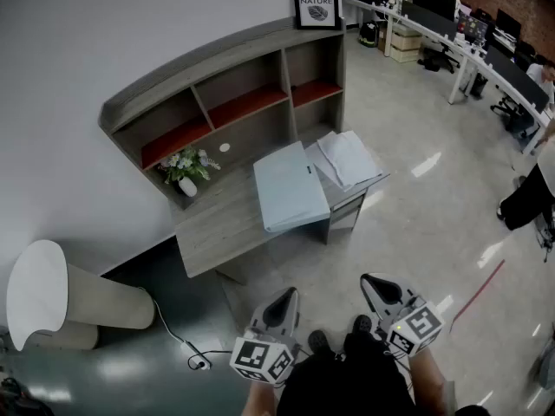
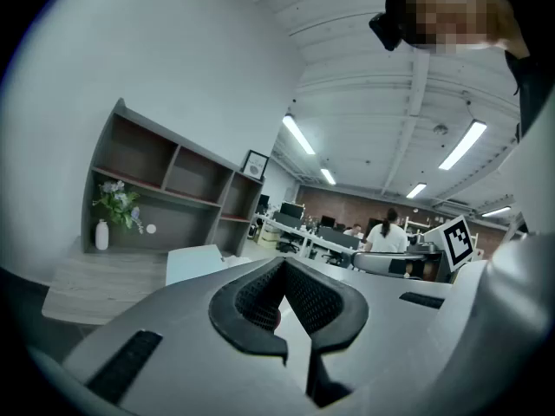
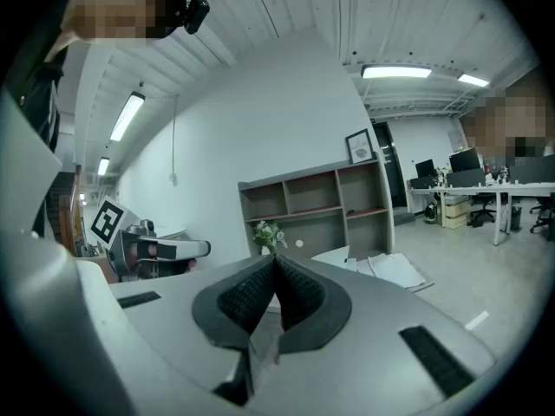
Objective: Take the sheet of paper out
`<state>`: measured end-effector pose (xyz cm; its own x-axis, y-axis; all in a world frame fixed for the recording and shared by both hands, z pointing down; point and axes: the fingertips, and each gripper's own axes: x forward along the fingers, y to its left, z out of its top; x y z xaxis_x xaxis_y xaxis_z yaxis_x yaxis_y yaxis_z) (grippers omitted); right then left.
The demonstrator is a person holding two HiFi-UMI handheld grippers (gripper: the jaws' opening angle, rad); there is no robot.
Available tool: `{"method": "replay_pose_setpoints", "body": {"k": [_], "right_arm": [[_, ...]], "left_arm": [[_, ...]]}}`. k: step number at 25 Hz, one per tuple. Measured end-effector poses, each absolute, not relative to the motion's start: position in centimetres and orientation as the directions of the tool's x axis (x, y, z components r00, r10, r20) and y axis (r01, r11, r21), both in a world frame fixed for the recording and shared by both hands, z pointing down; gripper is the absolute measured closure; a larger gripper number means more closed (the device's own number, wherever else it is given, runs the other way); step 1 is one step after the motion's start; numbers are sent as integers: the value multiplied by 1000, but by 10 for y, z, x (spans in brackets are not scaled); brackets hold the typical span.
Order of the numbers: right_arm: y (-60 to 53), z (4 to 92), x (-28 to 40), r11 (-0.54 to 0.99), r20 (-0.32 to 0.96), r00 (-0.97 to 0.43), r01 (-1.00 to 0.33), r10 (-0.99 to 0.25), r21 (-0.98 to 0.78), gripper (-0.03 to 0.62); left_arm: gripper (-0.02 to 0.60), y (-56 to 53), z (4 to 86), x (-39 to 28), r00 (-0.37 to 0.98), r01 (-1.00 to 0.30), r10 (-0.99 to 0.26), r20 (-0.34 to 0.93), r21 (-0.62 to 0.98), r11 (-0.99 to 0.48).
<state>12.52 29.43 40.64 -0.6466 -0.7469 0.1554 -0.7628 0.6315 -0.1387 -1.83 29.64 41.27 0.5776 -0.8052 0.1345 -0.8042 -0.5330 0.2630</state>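
Note:
A stack of white paper sheets [image 1: 347,158] lies on the right end of the grey desk [image 1: 217,219], beside a pale blue folder [image 1: 290,185] that lies flat. Both grippers hang low in front of the person, well short of the desk. My left gripper [image 1: 286,295] is shut with nothing between its pads. My right gripper [image 1: 374,281] is shut and empty too. In the left gripper view the shut left gripper [image 2: 283,263] points at the folder [image 2: 194,261]. In the right gripper view the shut right gripper [image 3: 276,259] points toward the sheets [image 3: 395,269].
The desk carries a shelf hutch [image 1: 225,94] with a framed print [image 1: 316,4] on top and a white vase of flowers [image 1: 186,171]. A white round seat [image 1: 39,295] stands at the left, a cable [image 1: 184,347] lies on the floor. Office desks [image 1: 451,37] and a person [image 1: 531,196] are at the right.

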Motion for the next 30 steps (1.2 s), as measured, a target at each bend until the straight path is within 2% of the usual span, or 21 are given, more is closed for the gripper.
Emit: {"method": "replay_pose_setpoints", "body": {"k": [19, 30], "right_arm": [[284, 398, 113, 647, 141, -665, -746, -733, -156, 583], [249, 415, 135, 616, 161, -646, -762, -747, -200, 583]], "left_arm": [[569, 282, 413, -6, 618, -780, -771, 156, 245, -576], [569, 248, 439, 6, 596, -800, -775, 212, 243, -548]]}}
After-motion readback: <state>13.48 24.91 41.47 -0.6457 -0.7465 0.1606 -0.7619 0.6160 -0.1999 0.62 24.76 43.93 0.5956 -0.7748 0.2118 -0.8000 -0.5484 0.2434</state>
